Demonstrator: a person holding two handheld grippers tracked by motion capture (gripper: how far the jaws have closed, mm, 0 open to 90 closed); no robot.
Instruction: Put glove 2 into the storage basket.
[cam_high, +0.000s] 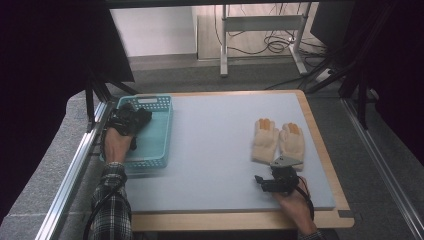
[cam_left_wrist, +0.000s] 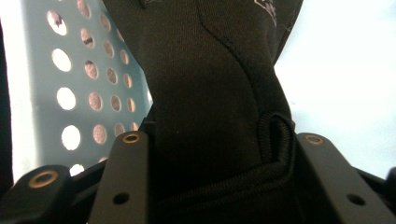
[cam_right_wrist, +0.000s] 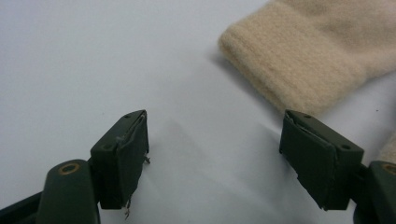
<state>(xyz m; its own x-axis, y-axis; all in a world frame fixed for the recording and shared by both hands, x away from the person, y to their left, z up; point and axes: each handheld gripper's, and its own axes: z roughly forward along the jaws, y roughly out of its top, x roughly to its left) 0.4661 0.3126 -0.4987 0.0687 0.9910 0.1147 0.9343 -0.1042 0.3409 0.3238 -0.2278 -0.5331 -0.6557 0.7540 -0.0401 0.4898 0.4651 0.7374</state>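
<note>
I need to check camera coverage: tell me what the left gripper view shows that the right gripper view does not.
Left gripper view alone: a black fabric glove filling the gap between that tool's jaws, over a teal perforated plastic basket. Right gripper view alone: the ribbed cuff of a cream knitted glove beyond open, empty jaws. Shared: the pale blue-grey table mat.

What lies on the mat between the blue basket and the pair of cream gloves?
Nothing: in the high view, the grey mat is bare between the blue basket and the cream gloves.
</note>
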